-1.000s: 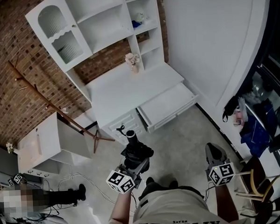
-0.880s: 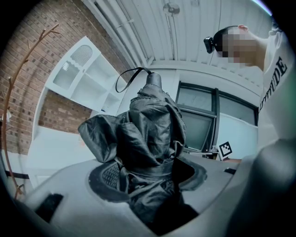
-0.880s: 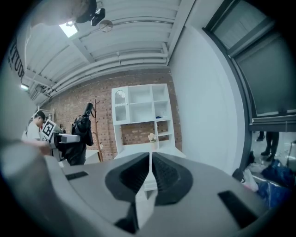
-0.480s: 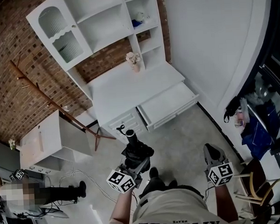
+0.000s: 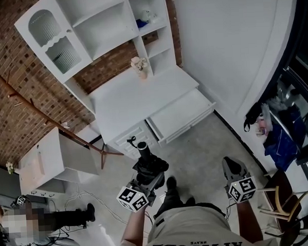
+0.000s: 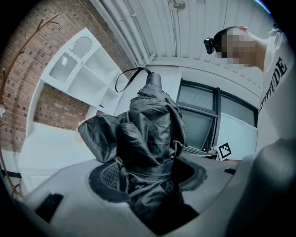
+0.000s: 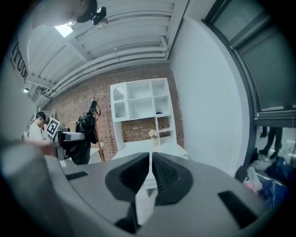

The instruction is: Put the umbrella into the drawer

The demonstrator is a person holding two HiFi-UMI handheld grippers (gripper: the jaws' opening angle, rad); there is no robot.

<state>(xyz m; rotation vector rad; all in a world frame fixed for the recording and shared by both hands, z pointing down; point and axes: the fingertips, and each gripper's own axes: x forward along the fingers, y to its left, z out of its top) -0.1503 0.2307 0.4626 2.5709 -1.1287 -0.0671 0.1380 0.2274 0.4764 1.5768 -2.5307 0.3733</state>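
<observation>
Brick wall (image 5: 12,65) backs a white table (image 5: 137,95) with a white shelf unit (image 5: 87,31) standing on its rear edge. One shallow white drawer (image 5: 176,113) stands pulled out from the right part of the table's front. It is open and shows nothing inside.

Task item: a black folded fabric umbrella (image 5: 146,164), off the table's front and well apart from it, with bare floor between.

Left tongs (image 6: 148,178): clenched on the umbrella's lower bundle, with cloth bulging out above both pads. Right tongs (image 7: 150,173): pressed together with nothing between them, held off the table's front, further right than the drawer.

Governing relation: the drawer lies ahead of the umbrella, toward the table and a little to the right, on a line running between the two tongs. The umbrella's long axis stands roughly upright, strap end on top, crosswise to the left tongs. The right gripper view confirms this attitude. The drawer's long side runs along the table's front.

Assessment: the drawer needs no opening, so the carry rests on the left hand alone. The umbrella would likely have to be laid over and turned parallel to the table's front to sit inside. The loose strap (image 6: 129,76) might catch on the drawer's front rim.
</observation>
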